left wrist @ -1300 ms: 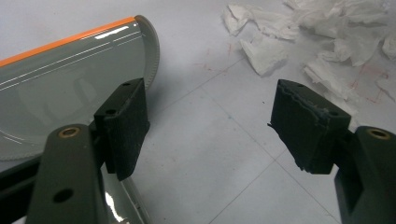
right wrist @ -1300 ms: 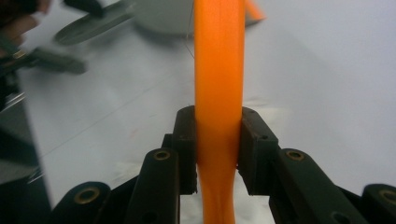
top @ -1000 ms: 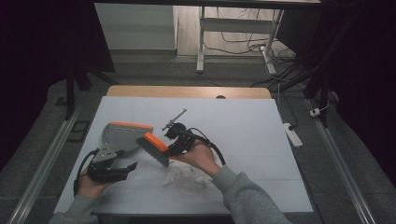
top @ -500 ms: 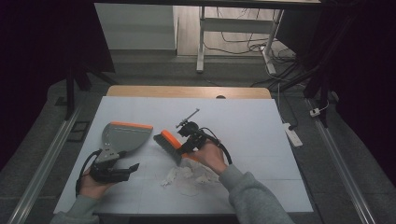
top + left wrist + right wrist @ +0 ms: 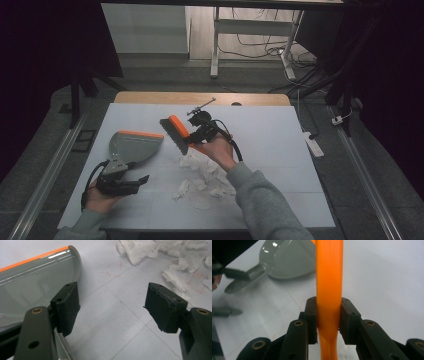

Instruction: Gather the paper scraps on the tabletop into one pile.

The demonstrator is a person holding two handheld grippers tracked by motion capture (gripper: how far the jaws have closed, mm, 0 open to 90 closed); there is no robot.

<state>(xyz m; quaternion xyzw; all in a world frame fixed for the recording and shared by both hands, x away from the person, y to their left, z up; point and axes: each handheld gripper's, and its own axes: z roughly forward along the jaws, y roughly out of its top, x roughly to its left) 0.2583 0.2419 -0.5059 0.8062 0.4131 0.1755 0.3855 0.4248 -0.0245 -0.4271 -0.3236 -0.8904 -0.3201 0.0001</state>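
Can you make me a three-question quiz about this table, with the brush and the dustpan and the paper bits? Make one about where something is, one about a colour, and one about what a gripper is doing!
1. Where is the dustpan compared with the torn paper?
A. To its left
B. To its right
C. On top of it

2. What colour is the brush handle?
A. Blue
B. Orange
C. Green

3. What is the right gripper doing?
A. Hanging open over the table
B. Clamping the brush handle
C. Holding paper

Answers:
1 A, since in the high view the dustpan lies left of the paper.
2 B, since the handle is bright orange.
3 B, since both black jaws press against the handle.
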